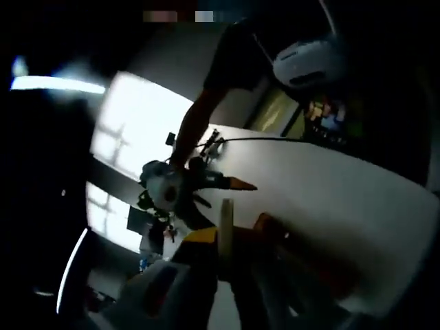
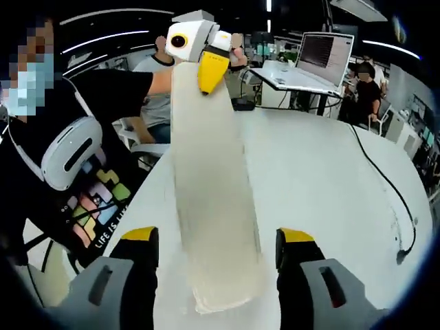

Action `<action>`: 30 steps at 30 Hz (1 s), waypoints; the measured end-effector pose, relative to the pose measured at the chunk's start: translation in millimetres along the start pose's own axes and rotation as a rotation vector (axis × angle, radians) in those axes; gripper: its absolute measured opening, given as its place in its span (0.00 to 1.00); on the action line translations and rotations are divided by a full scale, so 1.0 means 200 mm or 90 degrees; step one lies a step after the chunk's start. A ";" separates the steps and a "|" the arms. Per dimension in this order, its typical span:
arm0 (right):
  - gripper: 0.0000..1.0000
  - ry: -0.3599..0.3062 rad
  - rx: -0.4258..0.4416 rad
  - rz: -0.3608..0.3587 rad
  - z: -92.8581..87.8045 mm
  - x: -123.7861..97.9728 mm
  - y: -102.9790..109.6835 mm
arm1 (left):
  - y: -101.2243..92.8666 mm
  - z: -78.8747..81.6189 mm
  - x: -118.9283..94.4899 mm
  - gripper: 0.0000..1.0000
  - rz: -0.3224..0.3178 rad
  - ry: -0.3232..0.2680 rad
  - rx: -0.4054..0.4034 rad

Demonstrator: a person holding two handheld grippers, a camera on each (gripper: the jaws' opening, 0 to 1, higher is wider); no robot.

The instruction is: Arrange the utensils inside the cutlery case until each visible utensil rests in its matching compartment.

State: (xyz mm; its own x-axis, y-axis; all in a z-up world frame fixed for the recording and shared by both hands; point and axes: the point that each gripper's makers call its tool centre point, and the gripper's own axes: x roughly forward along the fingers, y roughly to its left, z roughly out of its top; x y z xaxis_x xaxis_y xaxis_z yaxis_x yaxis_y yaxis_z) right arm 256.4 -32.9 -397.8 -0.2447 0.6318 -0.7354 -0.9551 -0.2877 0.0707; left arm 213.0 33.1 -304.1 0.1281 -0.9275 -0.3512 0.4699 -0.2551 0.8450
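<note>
My right gripper (image 2: 216,265) sits low over the near edge of the white table (image 2: 323,179), its 2 yellow-tipped jaws spread wide with nothing between them but the lower end of the cutlery case (image 2: 210,185). That case is a long pale strip, lifted off the table and running away from me toward the far edge, where my left gripper (image 2: 210,65) has its yellow-tipped jaws closed on the upper end. In the right gripper view I can't make out any utensils or compartments on the case's pale face.

In the left gripper view the picture is dim and rolled; my left gripper (image 1: 223,237) shows a thin pale edge of the case (image 1: 225,218) pinched at its tips, above the table (image 1: 330,199). My right gripper (image 1: 237,184) shows further along the table.

A black cable (image 2: 385,179) trails across the right side of the table, and an open laptop (image 2: 316,58) stands beyond the far edge.
</note>
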 end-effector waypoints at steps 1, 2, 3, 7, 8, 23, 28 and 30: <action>0.70 0.007 -0.003 0.003 0.00 0.01 0.00 | 0.00 0.01 0.00 0.02 0.001 -0.005 0.006; 0.69 0.017 -0.009 0.009 0.00 0.01 0.00 | 0.01 0.02 0.00 0.02 0.002 -0.008 0.008; 0.66 0.018 -0.011 0.014 0.01 0.01 -0.01 | 0.01 0.03 0.00 0.02 0.004 -0.013 0.015; 0.58 0.043 -0.028 0.041 0.01 0.02 0.00 | 0.00 0.04 0.00 0.02 0.003 -0.009 0.030; 0.53 0.049 -0.032 0.048 0.01 0.02 0.01 | 0.00 0.03 0.00 0.02 0.003 -0.008 0.032; 0.48 0.168 -0.056 0.031 -0.03 0.03 0.01 | -0.06 -0.05 -0.04 0.05 0.025 0.009 -0.023; 0.48 0.173 -0.028 -0.014 -0.04 0.06 -0.06 | -0.13 -0.16 -0.05 0.10 0.018 0.057 -0.089; 0.47 0.189 -0.020 -0.046 -0.07 0.07 -0.09 | -0.16 -0.22 -0.06 0.15 0.010 0.082 -0.129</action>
State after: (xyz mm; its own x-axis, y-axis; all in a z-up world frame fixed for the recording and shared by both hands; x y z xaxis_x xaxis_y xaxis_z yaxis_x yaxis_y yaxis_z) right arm 272.6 -28.1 -418.7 -0.1120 0.4149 -0.9030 -0.9616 -0.2745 -0.0069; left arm 234.6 64.6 -343.9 0.2414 -0.8853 -0.3976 0.6304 -0.1684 0.7578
